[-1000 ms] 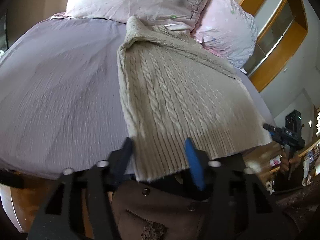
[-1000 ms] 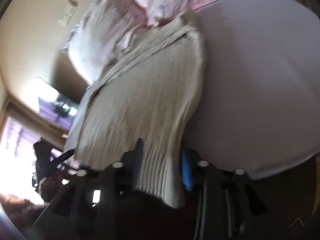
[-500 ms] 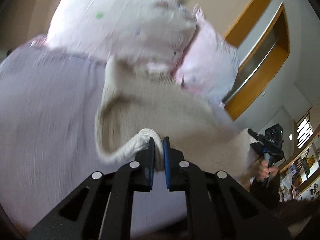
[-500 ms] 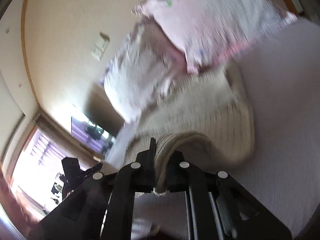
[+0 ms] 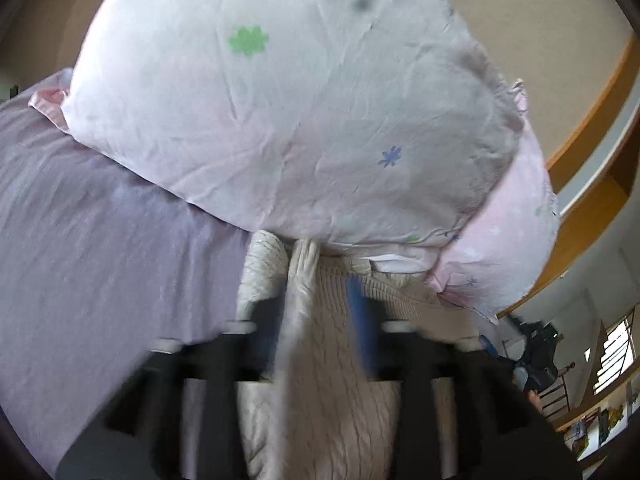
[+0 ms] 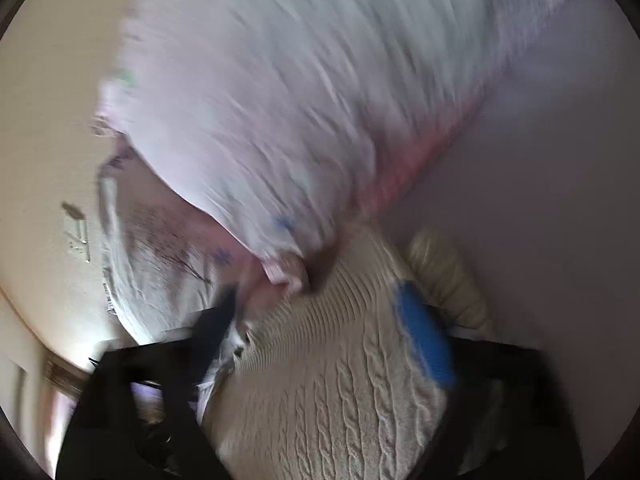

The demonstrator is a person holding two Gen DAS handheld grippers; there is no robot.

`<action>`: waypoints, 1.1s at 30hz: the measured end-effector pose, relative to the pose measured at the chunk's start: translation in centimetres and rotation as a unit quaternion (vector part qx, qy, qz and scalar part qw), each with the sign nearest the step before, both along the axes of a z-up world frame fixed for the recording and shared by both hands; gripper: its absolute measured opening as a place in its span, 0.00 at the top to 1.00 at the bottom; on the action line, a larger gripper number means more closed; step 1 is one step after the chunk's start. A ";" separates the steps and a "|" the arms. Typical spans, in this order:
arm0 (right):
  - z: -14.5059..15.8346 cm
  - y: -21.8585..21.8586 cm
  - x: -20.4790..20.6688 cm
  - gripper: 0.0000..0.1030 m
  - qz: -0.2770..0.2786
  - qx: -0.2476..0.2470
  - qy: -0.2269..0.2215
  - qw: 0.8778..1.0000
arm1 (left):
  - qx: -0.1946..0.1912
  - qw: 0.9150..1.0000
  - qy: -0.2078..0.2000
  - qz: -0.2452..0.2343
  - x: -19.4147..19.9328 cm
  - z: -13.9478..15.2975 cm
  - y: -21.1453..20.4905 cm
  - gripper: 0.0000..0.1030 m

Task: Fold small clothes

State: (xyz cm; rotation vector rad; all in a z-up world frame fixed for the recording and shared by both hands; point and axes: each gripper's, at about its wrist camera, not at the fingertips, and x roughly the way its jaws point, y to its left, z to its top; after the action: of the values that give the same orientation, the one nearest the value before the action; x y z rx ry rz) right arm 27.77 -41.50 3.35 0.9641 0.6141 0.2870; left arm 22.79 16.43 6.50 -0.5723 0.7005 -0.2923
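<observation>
A cream cable-knit sweater [image 5: 328, 360] lies folded over on the lilac bed sheet [image 5: 100, 260], its far edge against the pillows. My left gripper [image 5: 316, 320] is open, its fingers spread over the folded knit near the pillow. In the right wrist view the sweater [image 6: 340, 392] fills the lower middle. My right gripper [image 6: 324, 320] is open above it, the blue pad [image 6: 424, 340] on the right and the dark finger [image 6: 216, 320] on the left. Both views are motion-blurred.
A large white flowered pillow [image 5: 280, 112] and a pink one [image 5: 512, 240] stand right behind the sweater. They also show in the right wrist view [image 6: 300, 100]. Lilac sheet [image 6: 540, 200] extends to the right. A wooden frame [image 5: 592, 128] is at the far right.
Both grippers carried the sweater's hem up to the pillows, folding it over, then opened and let go. One second ago they were at the hem; half a second ago they were shut on it.
</observation>
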 end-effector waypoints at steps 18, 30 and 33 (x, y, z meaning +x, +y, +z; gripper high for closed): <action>0.6 -0.7 -0.2 0.05 0.017 -0.019 -0.036 0.999 | -0.042 0.989 0.134 -0.039 2.4 -6.1 -0.3 0.75; 2.0 -2.1 -1.0 0.05 0.012 0.001 -0.062 0.998 | -0.367 0.924 0.060 -0.089 0.7 -3.8 -4.0 0.87; 2.6 -3.1 -1.6 0.05 0.001 0.000 -0.071 0.998 | -0.380 0.913 0.050 -0.143 1.4 -0.7 -10.4 0.87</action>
State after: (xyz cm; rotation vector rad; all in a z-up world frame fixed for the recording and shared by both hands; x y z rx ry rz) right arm 26.19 -44.61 5.97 0.9344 0.4858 0.3535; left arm 24.18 6.01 5.83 -1.2346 0.7634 -0.8338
